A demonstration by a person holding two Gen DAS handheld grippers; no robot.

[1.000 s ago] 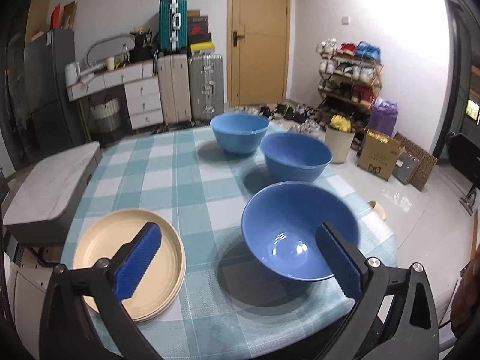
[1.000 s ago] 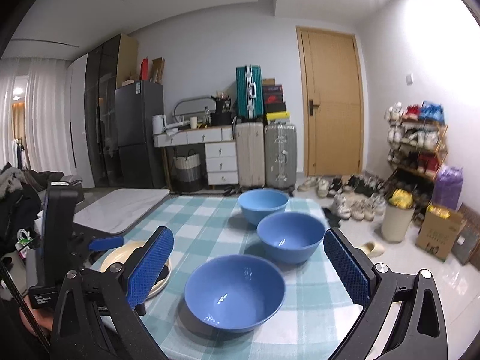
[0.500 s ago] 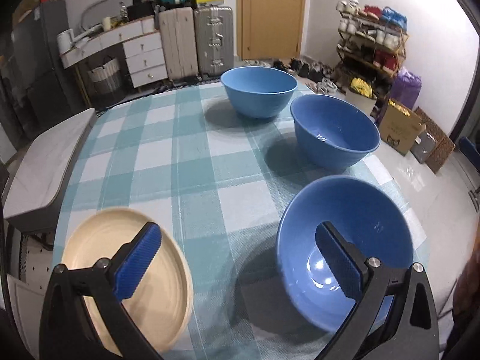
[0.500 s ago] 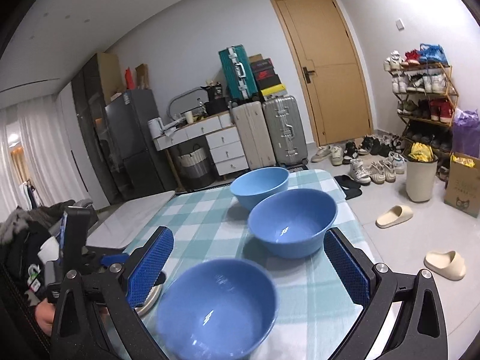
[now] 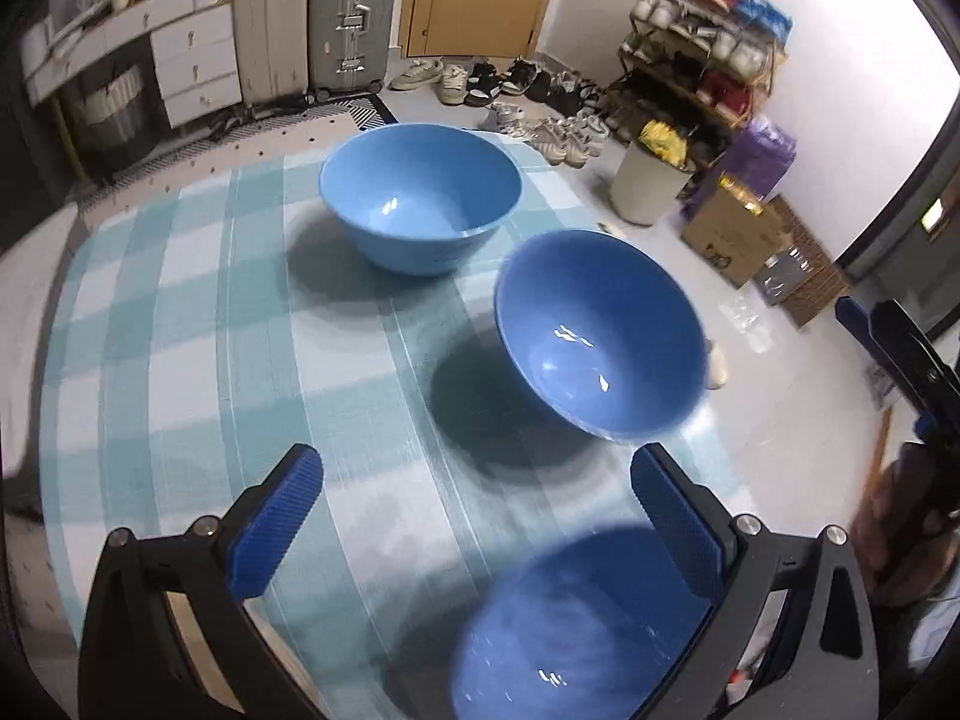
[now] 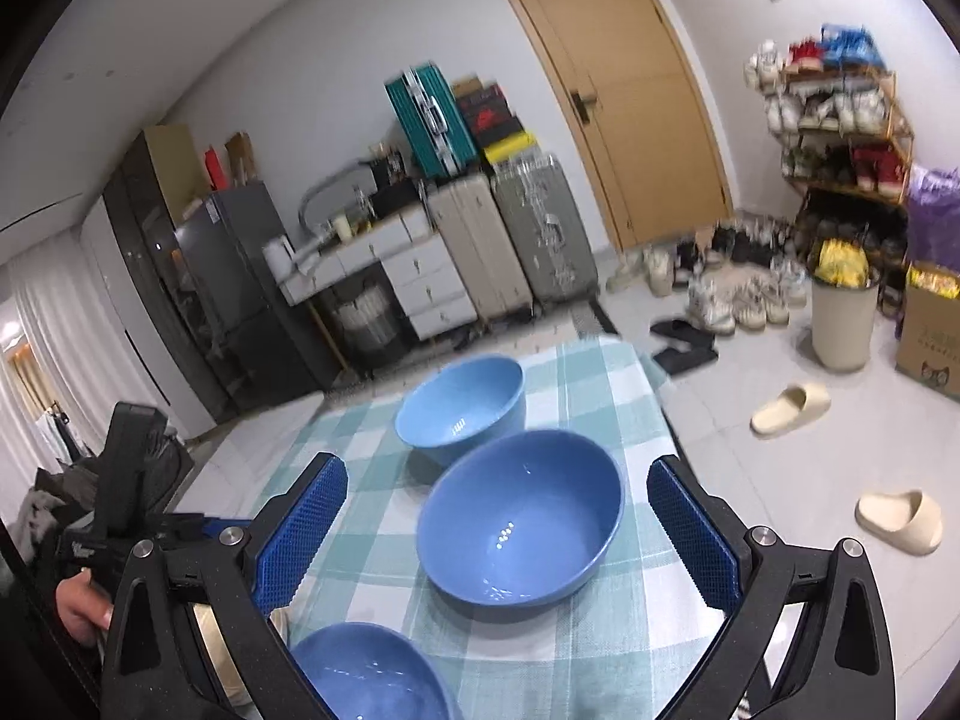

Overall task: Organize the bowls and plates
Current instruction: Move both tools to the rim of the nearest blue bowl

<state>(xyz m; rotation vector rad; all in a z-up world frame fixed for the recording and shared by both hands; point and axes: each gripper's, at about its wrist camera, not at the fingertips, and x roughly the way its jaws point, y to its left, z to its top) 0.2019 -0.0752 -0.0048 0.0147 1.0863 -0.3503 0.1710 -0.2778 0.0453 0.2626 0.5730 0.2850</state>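
Ahead of our left gripper (image 5: 477, 516), its jaws spread wide and empty, we see three glossy blue bowls on the checked tablecloth (image 5: 198, 324), nearest bowl (image 5: 576, 630) blurred, while from our equally gaping right gripper (image 6: 495, 531) the middle bowl (image 6: 522, 519) sits between its fingers.

Matte black plastic left claw (image 5: 477, 513) and right claw (image 6: 497, 531), each with two ribbed blue rubber pads (image 6: 303, 531) and silver screws (image 5: 746, 523) on triangular cut-out frames.
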